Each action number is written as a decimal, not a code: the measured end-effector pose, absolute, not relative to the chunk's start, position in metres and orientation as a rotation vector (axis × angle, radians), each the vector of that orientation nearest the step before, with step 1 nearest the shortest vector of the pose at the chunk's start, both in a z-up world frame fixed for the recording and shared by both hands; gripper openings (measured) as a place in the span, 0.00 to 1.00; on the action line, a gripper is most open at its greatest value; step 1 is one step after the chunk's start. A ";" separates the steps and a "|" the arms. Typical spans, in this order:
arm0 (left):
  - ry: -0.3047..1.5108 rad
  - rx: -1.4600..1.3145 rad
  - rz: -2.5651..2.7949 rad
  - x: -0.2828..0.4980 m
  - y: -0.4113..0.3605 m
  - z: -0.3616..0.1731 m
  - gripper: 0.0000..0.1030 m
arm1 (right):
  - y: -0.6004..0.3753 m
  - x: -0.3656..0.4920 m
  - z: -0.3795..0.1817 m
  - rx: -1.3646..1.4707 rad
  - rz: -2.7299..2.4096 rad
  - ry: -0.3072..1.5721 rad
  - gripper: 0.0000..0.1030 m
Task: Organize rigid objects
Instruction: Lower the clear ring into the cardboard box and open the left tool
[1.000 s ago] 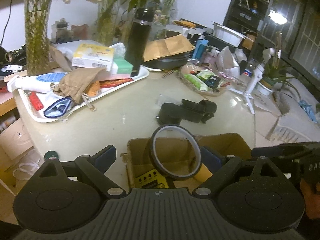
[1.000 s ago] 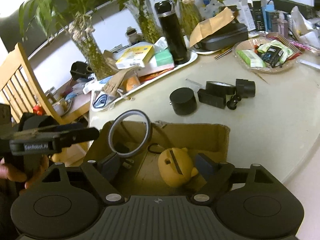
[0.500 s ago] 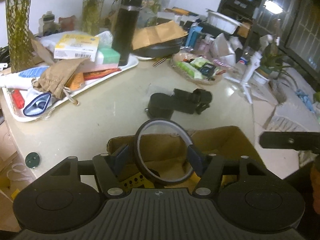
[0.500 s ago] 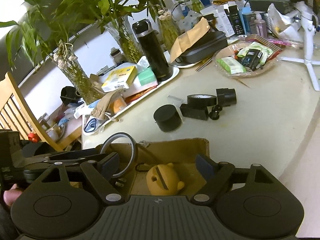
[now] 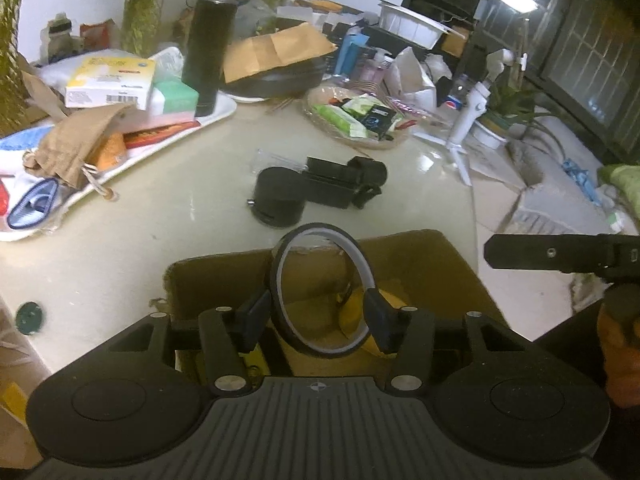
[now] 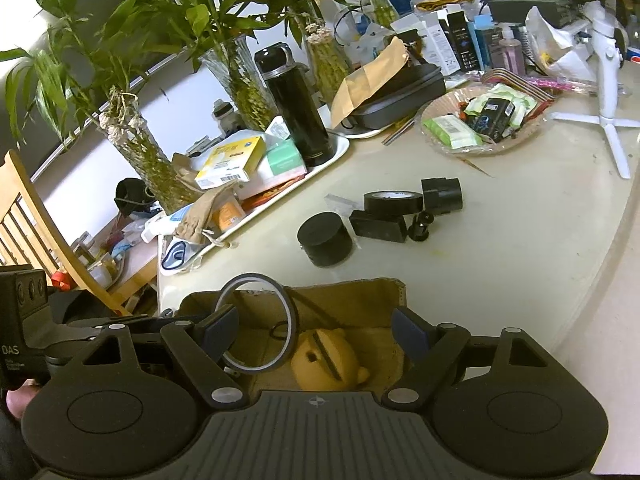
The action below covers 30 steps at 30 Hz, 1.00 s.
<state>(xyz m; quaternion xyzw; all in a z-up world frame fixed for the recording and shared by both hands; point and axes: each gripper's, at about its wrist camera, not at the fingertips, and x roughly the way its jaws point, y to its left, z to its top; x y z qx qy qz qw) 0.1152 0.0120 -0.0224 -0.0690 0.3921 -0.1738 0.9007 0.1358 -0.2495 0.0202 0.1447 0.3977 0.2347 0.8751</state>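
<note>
Jaws of the left gripper [image 5: 318, 320], which stood wide apart a second ago with the tape ring [image 5: 320, 292] loose between them, are now closed against the ring's two sides, so that the ring is held upright over the open cardboard box [image 5: 460, 268]. The ring is seen lower and nearer the box's inside than before. The right gripper [image 6: 316, 330] is kept spread as it was, with nothing between its pads, above the same box, where a yellow toy [image 6: 324, 364] is lying. On the table [image 6: 500, 248] beyond the box, the black cylinder [image 6: 325, 239], black tape roll [image 6: 392, 202] and small black parts are left unmoved.
</note>
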 end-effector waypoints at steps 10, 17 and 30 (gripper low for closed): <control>0.755 -0.201 -0.296 0.118 0.023 -0.013 0.49 | -0.248 0.135 0.021 0.297 0.482 0.829 0.83; 0.825 -0.236 -0.311 0.136 0.024 -0.025 0.49 | -0.249 0.136 0.020 0.297 0.480 0.825 0.82; 0.857 -0.299 -0.364 0.138 0.033 -0.028 0.10 | -0.252 0.136 0.020 0.312 0.472 0.820 0.82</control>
